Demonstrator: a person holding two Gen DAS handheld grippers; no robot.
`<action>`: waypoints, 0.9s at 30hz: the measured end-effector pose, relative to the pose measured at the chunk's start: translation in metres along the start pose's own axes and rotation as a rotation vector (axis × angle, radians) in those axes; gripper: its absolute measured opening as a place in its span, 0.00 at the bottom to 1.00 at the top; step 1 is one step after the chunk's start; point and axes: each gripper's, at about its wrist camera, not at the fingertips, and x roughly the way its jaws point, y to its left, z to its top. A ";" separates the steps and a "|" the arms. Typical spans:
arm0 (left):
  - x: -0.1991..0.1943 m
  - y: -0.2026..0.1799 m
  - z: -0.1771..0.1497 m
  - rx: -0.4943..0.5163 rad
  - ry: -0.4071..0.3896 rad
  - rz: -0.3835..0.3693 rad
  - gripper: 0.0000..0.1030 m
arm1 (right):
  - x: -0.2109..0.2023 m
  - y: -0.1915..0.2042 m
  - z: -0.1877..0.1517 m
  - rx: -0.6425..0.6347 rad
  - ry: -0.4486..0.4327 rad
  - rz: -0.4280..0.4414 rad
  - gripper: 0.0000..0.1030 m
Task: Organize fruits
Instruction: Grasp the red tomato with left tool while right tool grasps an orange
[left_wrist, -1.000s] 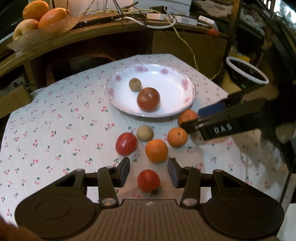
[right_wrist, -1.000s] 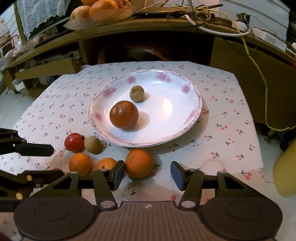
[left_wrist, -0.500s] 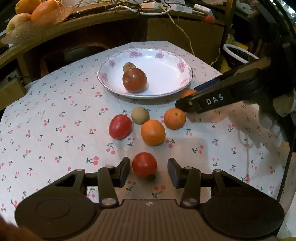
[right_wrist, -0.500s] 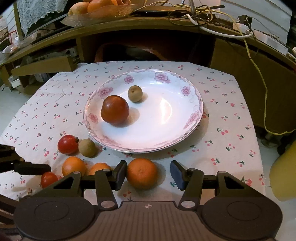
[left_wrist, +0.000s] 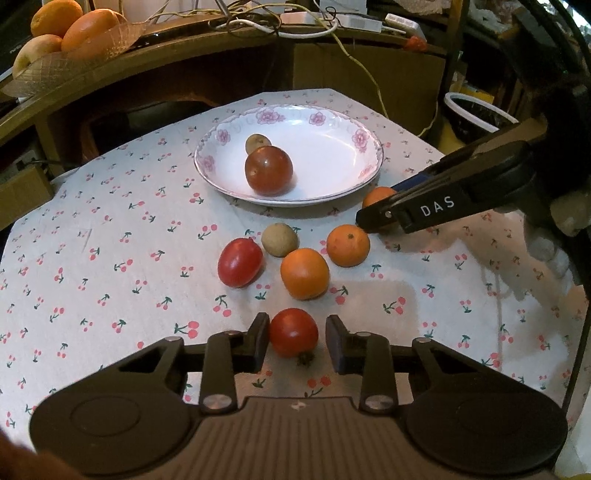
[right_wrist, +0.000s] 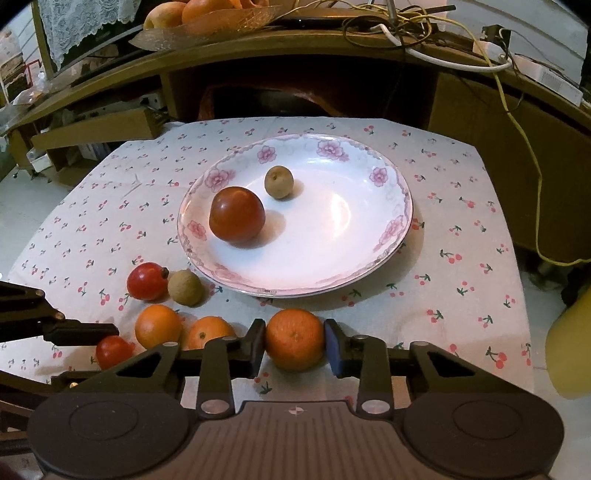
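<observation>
Between your right gripper's closing jaws sits an orange, both pads touching it; squeeze gently. Your left gripper is closing around a tomato, one pad short. Centre it, then lift toward the plate ahead.

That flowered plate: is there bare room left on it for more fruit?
Yes. The plate holds only a large tomato and a small brown fruit, both toward its left; its middle and right side are bare. The crowded spot is the tablecloth off the plate's front-left, where two tomatoes, two oranges and another brown fruit cluster.
</observation>
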 end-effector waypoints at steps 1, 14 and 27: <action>0.001 0.000 0.000 0.000 0.002 0.002 0.37 | 0.000 0.000 0.000 0.001 0.001 0.002 0.33; 0.002 0.000 -0.001 0.001 0.003 0.004 0.38 | 0.003 0.001 0.000 -0.035 0.011 -0.044 0.53; -0.002 -0.001 0.002 0.009 -0.019 -0.003 0.33 | -0.001 0.005 0.002 -0.032 0.018 -0.018 0.31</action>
